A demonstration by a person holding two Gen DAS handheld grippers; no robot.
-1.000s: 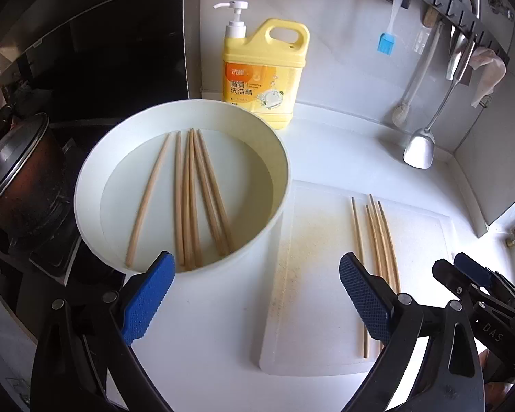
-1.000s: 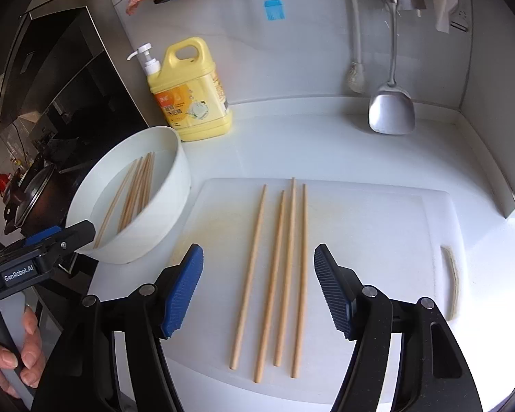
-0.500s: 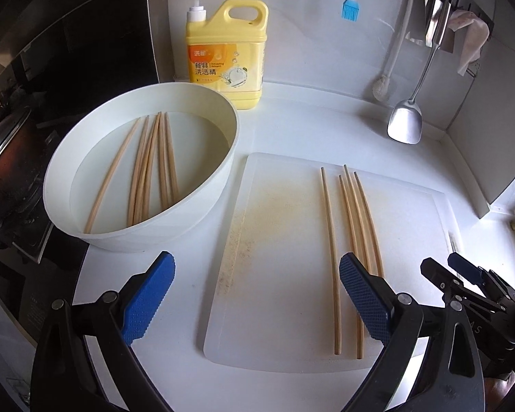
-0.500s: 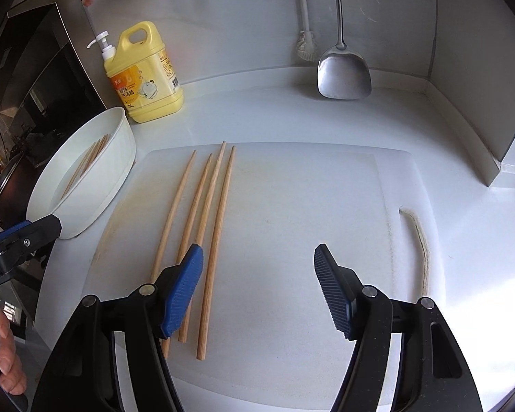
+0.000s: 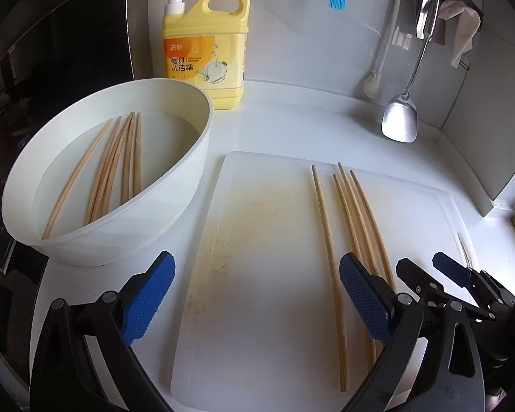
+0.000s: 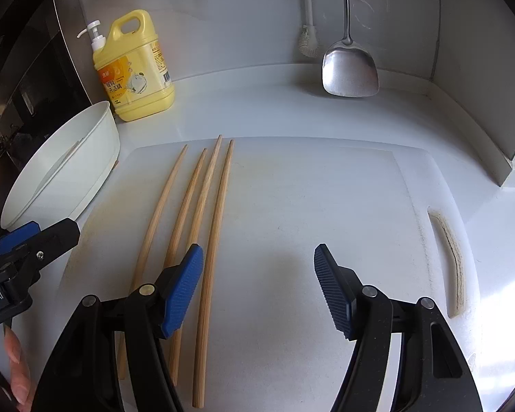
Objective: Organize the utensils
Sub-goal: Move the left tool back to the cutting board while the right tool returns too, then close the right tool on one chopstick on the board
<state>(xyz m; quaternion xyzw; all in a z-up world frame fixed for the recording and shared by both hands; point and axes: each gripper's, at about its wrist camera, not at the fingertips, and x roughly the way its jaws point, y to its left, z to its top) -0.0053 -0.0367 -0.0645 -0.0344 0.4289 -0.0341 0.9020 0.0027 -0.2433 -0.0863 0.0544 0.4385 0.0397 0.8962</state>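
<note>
Wooden chopsticks (image 6: 202, 226), four on the board (image 6: 326, 206), run lengthwise along the line of the right gripper (image 6: 259, 285), just left of its empty, wide-apart jaws; left gripper (image 5: 257, 295), also agape and empty, sits nearer the bowl (image 5: 189, 185) with more.

Over the last second the left hand-held gripper (image 5: 257, 298) swung rightward, away from the white bowl (image 5: 127, 237), and came over the cutting board (image 5: 264, 309). The right hand-held gripper (image 6: 257, 292) shifted right, leaving the four chopsticks (image 6: 209, 240) beside its left finger, jaws spread wide.
</note>
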